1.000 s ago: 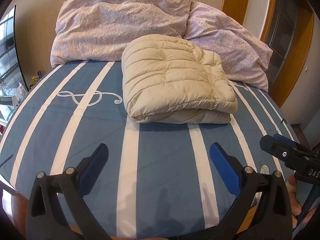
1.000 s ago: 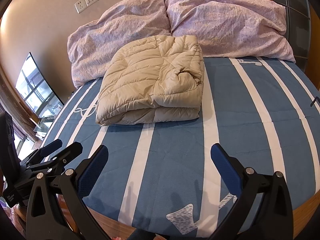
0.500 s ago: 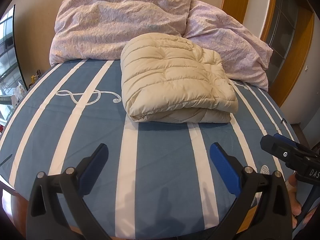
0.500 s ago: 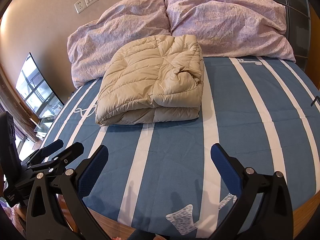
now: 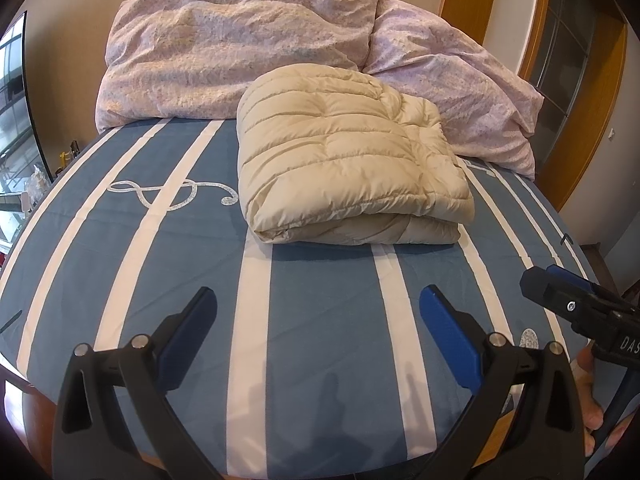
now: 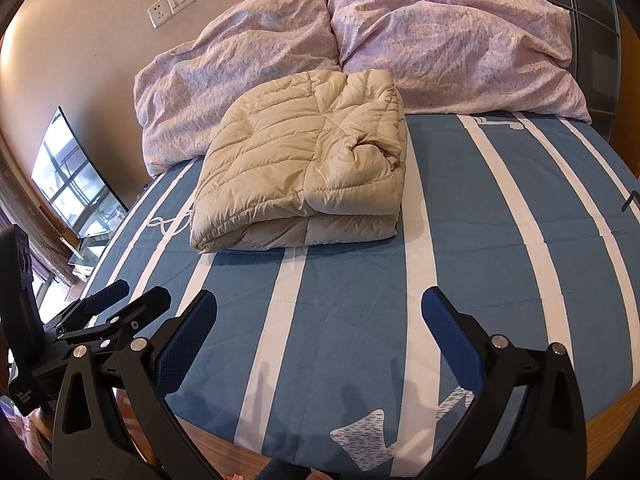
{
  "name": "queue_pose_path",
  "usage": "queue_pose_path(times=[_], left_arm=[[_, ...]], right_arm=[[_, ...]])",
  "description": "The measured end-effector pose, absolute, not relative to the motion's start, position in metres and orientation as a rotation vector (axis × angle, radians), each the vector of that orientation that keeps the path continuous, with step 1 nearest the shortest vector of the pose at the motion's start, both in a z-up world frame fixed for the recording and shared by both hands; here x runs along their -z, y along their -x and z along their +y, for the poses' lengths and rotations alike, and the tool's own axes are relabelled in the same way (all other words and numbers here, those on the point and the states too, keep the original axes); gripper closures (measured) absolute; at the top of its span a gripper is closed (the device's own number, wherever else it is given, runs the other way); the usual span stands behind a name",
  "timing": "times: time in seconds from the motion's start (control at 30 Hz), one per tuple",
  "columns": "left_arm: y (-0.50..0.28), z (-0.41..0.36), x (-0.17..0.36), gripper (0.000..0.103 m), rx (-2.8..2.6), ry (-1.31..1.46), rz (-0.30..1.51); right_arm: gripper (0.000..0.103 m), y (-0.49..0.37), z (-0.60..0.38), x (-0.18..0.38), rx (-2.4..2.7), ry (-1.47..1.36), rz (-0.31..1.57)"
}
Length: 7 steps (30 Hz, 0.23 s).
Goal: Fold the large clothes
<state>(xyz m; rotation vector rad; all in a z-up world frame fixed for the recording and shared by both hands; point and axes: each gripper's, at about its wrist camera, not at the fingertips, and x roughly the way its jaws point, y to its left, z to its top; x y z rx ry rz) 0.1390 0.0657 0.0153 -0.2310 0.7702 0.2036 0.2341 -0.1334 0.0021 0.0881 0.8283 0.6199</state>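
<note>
A beige quilted down jacket [image 5: 344, 160] lies folded into a thick rectangle on the blue and white striped bed cover [image 5: 312, 320], near the pillows; it also shows in the right wrist view [image 6: 308, 168]. My left gripper [image 5: 318, 312] is open and empty, low over the bed's near end, well short of the jacket. My right gripper [image 6: 318, 312] is open and empty, also near the foot of the bed. The right gripper shows at the right edge of the left wrist view [image 5: 560, 292], and the left gripper at the lower left of the right wrist view [image 6: 116, 304].
Two lilac pillows [image 5: 240, 48] [image 6: 448, 40] lean against the wall behind the jacket. A wooden door frame [image 5: 580, 92] stands to the right. A window [image 6: 68, 176] is on the left. The bed's wooden edge [image 6: 612, 408] runs just below the grippers.
Both grippers stay open and nearly still. The left wrist view has shifted very slightly, so the jacket sits a touch higher in frame.
</note>
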Motion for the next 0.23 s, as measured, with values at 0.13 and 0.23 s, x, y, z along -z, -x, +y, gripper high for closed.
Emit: queue_pose_path(times=[0.13, 0.23], left_arm=[[-0.1388, 0.0663, -0.0151, 0.002, -0.205, 0.233, 0.77], [-0.1388, 0.0667, -0.0149, 0.002, -0.204, 0.232, 0.771]], right_arm=[[0.001, -0.2341, -0.1332, -0.002, -0.619, -0.089, 0.829], [0.001, -0.2339, -0.1331, -0.0021, -0.618, -0.089, 0.829]])
